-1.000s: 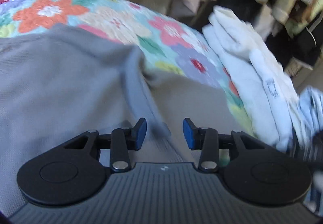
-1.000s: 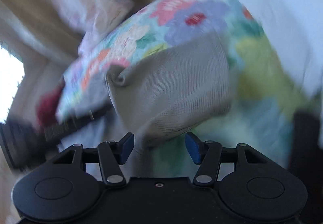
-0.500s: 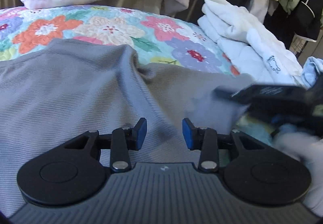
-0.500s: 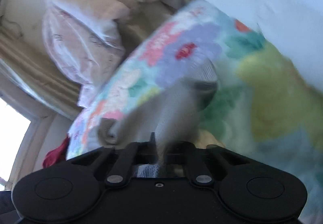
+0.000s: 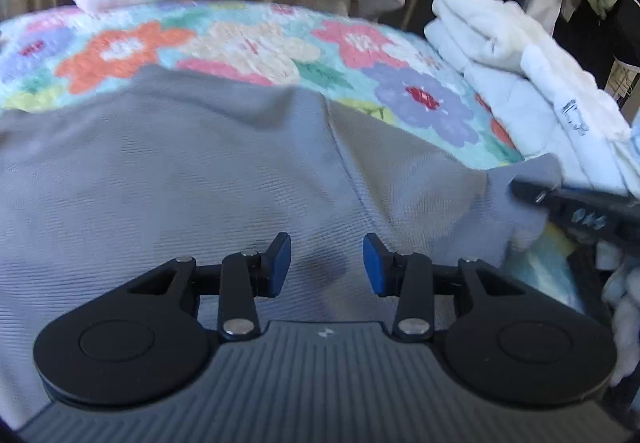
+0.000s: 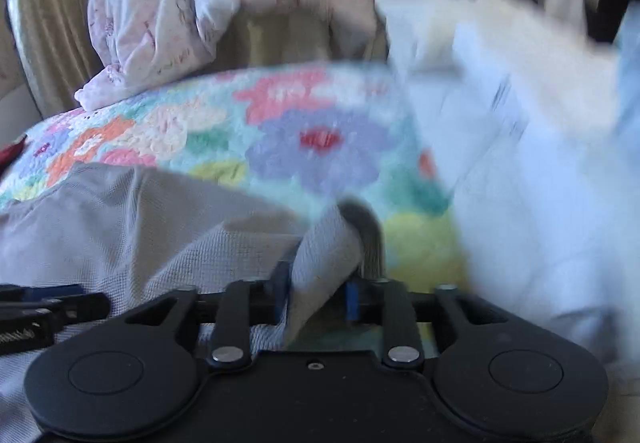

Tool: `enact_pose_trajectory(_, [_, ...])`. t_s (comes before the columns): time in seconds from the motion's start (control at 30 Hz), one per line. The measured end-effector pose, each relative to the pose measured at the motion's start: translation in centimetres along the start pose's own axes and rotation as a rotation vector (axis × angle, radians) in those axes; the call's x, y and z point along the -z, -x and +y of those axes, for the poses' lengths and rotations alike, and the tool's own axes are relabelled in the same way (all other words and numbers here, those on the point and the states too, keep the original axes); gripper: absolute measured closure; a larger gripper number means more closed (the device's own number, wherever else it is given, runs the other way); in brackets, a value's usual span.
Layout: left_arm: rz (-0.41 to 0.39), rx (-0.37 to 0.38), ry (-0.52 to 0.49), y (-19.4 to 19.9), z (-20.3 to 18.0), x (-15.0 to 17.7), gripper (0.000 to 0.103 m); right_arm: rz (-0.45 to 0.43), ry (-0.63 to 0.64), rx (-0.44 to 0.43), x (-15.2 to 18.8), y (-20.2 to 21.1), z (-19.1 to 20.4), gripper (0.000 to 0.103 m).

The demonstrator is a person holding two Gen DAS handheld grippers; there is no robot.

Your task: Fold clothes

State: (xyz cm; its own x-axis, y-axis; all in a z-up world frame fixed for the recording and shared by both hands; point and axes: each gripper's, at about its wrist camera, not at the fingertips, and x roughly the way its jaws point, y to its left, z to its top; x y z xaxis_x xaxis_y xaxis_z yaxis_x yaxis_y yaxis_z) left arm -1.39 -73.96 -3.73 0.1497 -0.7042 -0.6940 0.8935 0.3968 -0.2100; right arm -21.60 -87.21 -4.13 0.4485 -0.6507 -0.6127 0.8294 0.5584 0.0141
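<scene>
Grey top (image 5: 168, 171) is spread flat on the flowery quilt (image 5: 248, 43), taking up most of the near side. Right claw (image 6: 316, 295) has a bunched corner of it between its pads; its jaws have just been opening, so I can't tell if they're actually pinching. Left claw (image 5: 326, 263) hangs over the top, jaws apart, holding nothing. White clothes (image 5: 520, 83) are stacked off to the right.

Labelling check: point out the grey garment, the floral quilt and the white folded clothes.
grey garment (image 5: 168, 179): left wrist view, flat middle of the cloth.
floral quilt (image 5: 248, 43): left wrist view, cream flower.
white folded clothes (image 5: 516, 91): left wrist view, top of the pile.
</scene>
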Motion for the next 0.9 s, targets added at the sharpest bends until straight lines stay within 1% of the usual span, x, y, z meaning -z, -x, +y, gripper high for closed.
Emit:
enact_pose_trajectory(0.03, [-0.012,-0.017,-0.004,1.3,0.6,0.2,0.063,-0.060,0.044,0.012,-0.1,1.5,0.5,0.051])
enact_pose_trajectory(0.1, [-0.035,-0.061,0.009,4.1,2.4,0.8,0.063,-0.180,0.131,0.026,-0.2,4.6,1.5,0.046])
enact_pose_trajectory(0.13, [-0.047,-0.085,0.028,5.8,3.6,1.2,0.063,-0.230,0.167,0.019,-0.3,5.9,2.1,0.043])
enact_pose_trajectory(0.17, [-0.060,-0.106,0.052,7.5,5.0,1.7,0.063,-0.263,0.191,-0.026,-0.5,6.9,2.7,0.043])
enact_pose_trajectory(0.2, [-0.072,-0.132,0.071,9.3,6.5,2.3,0.062,-0.290,0.209,-0.090,-0.8,7.8,3.2,0.043])
enact_pose_trajectory(0.23, [-0.083,-0.162,0.085,11.1,7.9,3.0,0.062,-0.310,0.217,-0.182,-0.9,8.7,3.7,0.043])
enact_pose_trajectory(0.3, [-0.099,-0.226,0.105,14.7,10.8,4.6,0.062,-0.308,0.225,-0.401,-1.0,9.7,5.1,0.043])
enact_pose_trajectory(0.37, [-0.098,-0.315,0.113,18.0,13.9,6.5,0.062,-0.243,0.240,-0.600,-1.0,9.7,7.5,0.043])
enact_pose_trajectory(0.4, [-0.094,-0.361,0.129,19.5,15.6,7.4,0.062,-0.214,0.255,-0.685,-1.0,9.6,9.1,0.043])
enact_pose_trajectory(0.43, [-0.090,-0.400,0.162,20.9,17.3,8.4,0.062,-0.193,0.282,-0.756,-1.0,9.4,11.0,0.043])
enact_pose_trajectory(0.47, [-0.096,-0.428,0.214,22.3,19.1,9.2,0.062,-0.166,0.326,-0.808,-1.1,9.3,13.1,0.043])
enact_pose_trajectory(0.5, [-0.112,-0.432,0.286,23.5,21.1,10.1,0.063,-0.134,0.376,-0.840,-1.1,9.3,15.4,0.043])
enact_pose_trajectory(0.57, [-0.158,-0.393,0.439,25.2,24.7,11.5,0.062,-0.062,0.444,-0.885,-1.6,8.8,19.5,0.043])
enact_pose_trajectory(0.6, [-0.172,-0.373,0.502,25.5,26.3,12.1,0.063,-0.011,0.457,-0.897,-2.0,8.4,21.4,0.043])
enact_pose_trajectory(0.67, [-0.165,-0.359,0.559,25.1,28.5,12.8,0.065,0.103,0.466,-0.916,-2.8,7.4,25.0,0.043])
enact_pose_trajectory(0.73, [-0.199,-0.294,0.596,24.1,29.9,13.4,0.065,0.188,0.454,-0.945,-3.2,6.5,27.8,0.043])
enact_pose_trajectory(0.77, [-0.222,-0.255,0.613,23.6,30.6,13.7,0.065,0.219,0.450,-0.959,-3.3,5.8,29.1,0.043])
enact_pose_trajectory(0.8, [-0.275,-0.194,0.652,23.2,31.4,14.2,0.062,0.239,0.451,-0.966,-3.3,5.2,30.2,0.043])
enact_pose_trajectory(0.83, [-0.327,-0.135,0.708,22.8,32.2,14.6,0.062,0.246,0.454,-0.970,-3.3,4.9,31.1,0.043])
enact_pose_trajectory(0.87, [-0.346,-0.110,0.751,22.5,32.9,15.0,0.062,0.248,0.457,-0.976,-3.2,4.8,31.9,0.043])
enact_pose_trajectory(0.9, [-0.321,-0.097,0.738,22.0,33.0,14.7,0.065,0.250,0.461,-0.981,-3.0,4.7,32.7,0.043])
